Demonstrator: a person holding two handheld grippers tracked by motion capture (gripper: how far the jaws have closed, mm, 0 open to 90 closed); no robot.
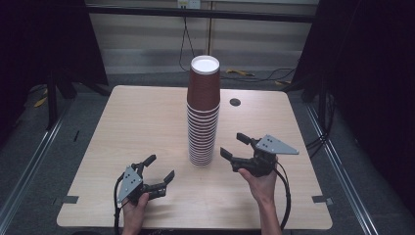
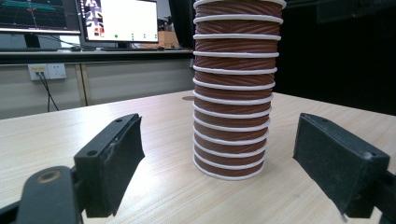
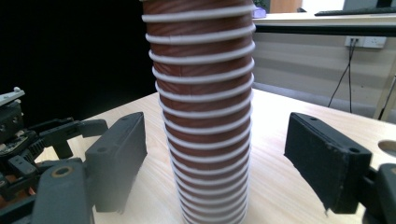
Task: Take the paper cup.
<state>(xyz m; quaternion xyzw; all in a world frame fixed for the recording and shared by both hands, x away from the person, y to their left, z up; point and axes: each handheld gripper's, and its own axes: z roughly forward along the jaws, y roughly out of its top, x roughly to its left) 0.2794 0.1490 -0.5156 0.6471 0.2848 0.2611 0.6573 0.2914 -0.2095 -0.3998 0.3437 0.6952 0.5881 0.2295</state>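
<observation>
A tall stack of brown paper cups (image 1: 202, 117) with white rims stands upside down at the middle of the wooden table (image 1: 142, 122). My left gripper (image 1: 159, 169) rests low at the front left, open, its jaws aimed at the stack (image 2: 232, 93) from a short distance. My right gripper (image 1: 235, 145) is held just right of the stack (image 3: 205, 112), open, with nothing between its jaws. In the right gripper view the left gripper (image 3: 51, 140) lies beyond the stack at the left.
A round cable hole (image 1: 235, 102) sits in the table behind the stack at the right. Black stands and cables flank the table on the floor. Monitors (image 2: 116, 21) stand on a desk beyond the far edge.
</observation>
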